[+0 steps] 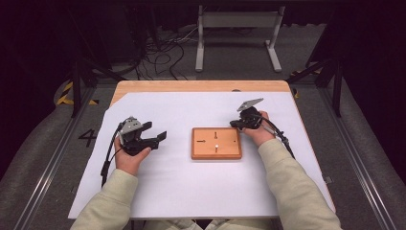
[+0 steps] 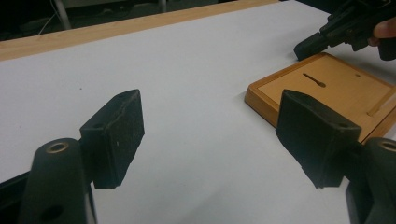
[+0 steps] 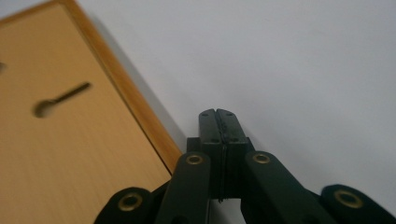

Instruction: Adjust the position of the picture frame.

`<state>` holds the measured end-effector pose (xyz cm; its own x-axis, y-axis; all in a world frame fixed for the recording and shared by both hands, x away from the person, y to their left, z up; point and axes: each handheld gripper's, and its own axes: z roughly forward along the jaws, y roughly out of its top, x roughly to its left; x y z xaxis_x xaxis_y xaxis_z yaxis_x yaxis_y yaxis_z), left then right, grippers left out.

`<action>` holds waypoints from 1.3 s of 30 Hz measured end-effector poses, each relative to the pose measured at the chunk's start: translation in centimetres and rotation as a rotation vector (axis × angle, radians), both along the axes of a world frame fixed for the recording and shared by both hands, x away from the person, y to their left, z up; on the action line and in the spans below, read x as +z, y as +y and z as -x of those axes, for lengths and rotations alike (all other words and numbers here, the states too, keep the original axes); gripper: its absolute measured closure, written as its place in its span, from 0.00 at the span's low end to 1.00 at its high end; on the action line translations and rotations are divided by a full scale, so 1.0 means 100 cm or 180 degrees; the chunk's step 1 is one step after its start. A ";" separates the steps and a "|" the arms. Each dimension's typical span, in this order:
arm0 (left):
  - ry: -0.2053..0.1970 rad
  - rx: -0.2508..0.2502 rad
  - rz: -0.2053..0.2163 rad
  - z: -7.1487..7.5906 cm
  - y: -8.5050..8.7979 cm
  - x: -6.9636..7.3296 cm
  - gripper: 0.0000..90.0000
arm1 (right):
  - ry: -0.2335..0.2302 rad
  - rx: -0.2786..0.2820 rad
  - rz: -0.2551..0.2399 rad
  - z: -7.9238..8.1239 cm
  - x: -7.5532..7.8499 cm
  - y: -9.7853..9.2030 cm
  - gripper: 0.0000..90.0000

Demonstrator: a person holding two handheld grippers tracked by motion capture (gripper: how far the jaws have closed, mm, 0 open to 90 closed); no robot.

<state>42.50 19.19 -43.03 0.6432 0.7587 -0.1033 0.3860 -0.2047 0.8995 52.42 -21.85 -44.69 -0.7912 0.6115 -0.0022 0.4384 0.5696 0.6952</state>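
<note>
My right gripper [image 1: 235,123], jaws pressed together on nothing, sits at the wooden slotted board's [image 1: 216,143] far right corner; left gripper [image 1: 154,136], jaws spread, waits farther away on the worktop [image 1: 167,187].

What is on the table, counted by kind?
Wooden board: 1
White sheet: 1
Hand-held claws: 2, the left claw open, the right claw shut beside the board
Total: 4

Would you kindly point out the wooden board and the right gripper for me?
wooden board [image 1: 216,143], high view, middle of its top face.
right gripper [image 3: 219,122], right gripper view, between its shut tips.
</note>
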 end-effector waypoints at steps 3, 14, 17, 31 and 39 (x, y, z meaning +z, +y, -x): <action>0.0005 -0.0005 -0.0015 0.000 0.000 0.000 0.26 | 0.0021 0.0156 0.0040 0.009 0.001 0.014 1.00; 0.0103 -0.0065 -0.0131 0.000 -0.009 -0.006 0.27 | 0.0067 0.0408 0.0213 0.012 0.004 0.033 1.00; 0.0084 -0.0085 -0.0148 0.001 -0.010 -0.005 0.27 | 0.0040 0.0462 0.0295 0.008 0.006 0.045 1.00; 0.0092 -0.0104 -0.0133 0.002 -0.007 -0.005 0.27 | 0.0133 0.0944 0.0505 -0.001 0.008 0.090 1.00; 0.0095 -0.0095 -0.0123 0.003 -0.007 -0.005 0.27 | 0.0173 0.1150 0.0514 0.017 0.009 0.105 1.00</action>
<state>42.21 18.48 -43.55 0.6627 0.7430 -0.0936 0.4057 -0.2511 0.8789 50.70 -11.37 -43.82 -0.9569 0.2890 -0.0275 0.2235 0.7939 0.5655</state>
